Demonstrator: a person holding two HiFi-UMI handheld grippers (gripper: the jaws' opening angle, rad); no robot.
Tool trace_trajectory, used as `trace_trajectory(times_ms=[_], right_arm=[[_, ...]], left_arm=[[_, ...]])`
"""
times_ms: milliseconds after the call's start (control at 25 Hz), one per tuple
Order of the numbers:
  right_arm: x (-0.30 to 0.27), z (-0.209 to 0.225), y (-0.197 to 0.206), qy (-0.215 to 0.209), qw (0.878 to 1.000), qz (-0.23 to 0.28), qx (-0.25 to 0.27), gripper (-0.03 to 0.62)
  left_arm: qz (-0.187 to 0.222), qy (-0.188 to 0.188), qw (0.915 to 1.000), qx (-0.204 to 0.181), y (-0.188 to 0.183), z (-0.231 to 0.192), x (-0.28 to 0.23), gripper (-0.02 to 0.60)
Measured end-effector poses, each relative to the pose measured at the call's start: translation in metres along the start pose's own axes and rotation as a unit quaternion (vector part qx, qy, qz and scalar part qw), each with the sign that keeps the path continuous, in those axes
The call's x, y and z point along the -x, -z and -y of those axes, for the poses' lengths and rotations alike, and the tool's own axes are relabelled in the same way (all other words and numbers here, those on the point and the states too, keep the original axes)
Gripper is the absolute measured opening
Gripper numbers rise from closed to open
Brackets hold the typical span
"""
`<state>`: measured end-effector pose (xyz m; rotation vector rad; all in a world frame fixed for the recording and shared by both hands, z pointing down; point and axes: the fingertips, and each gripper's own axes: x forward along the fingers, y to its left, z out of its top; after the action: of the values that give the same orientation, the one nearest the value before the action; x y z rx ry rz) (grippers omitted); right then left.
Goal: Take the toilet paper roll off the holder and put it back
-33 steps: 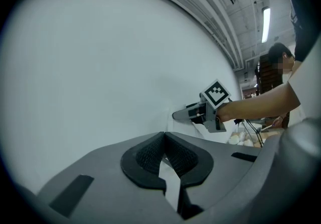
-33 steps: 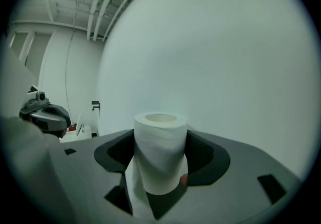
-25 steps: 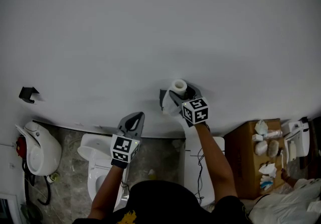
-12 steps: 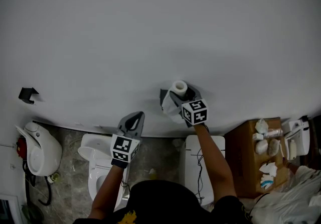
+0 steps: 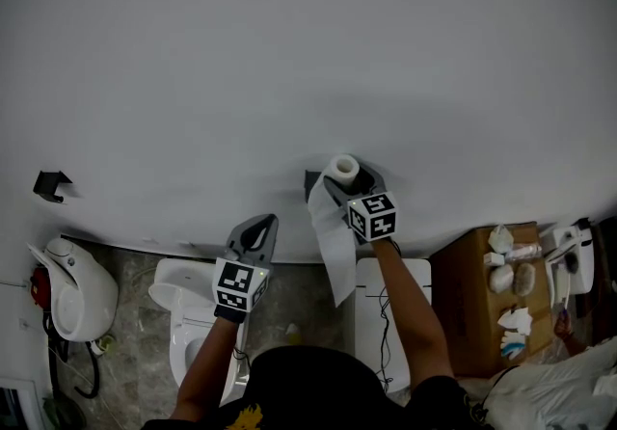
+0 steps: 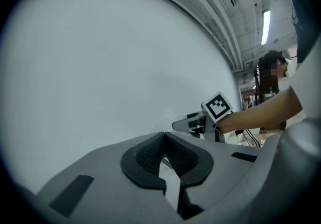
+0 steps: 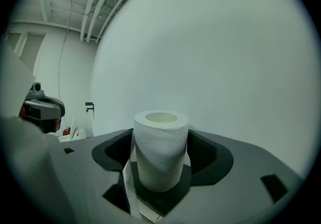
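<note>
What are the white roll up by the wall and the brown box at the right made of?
The toilet paper roll looks like soft, matte white tissue paper: its surface is faintly textured and a loose sheet hangs off it. The hollow core is probably cardboard, though its look leaves that open. The brown box is likely plain cardboard, going by its dull tan colour, but it shows too small to be sure.

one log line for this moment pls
right gripper: jaws just opened a bit, gripping upright toilet paper roll | paper tail: hanging down | left gripper: shut, empty

Holder (image 5: 311,178) mostly behind roll (image 5: 343,168)
</note>
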<state>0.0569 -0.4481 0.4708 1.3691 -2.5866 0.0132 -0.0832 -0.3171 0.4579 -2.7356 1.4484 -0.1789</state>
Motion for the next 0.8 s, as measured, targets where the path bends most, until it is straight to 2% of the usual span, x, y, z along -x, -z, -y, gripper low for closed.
trace_trajectory(times_ms=[120, 800], right_arm=[[0.004, -0.001, 0.002, 0.001, 1.0, -0.004, 0.0, 0.345], [0.043, -0.001, -0.002, 0.016, 1.0, 0.018, 0.005, 0.324]], left_arm=[[0.0, 0.002, 1.0, 0.001, 0.001, 0.003, 0.002, 0.018], [0.001, 0.015, 0.9999, -0.008, -0.004, 0.029, 0.008, 0.018]])
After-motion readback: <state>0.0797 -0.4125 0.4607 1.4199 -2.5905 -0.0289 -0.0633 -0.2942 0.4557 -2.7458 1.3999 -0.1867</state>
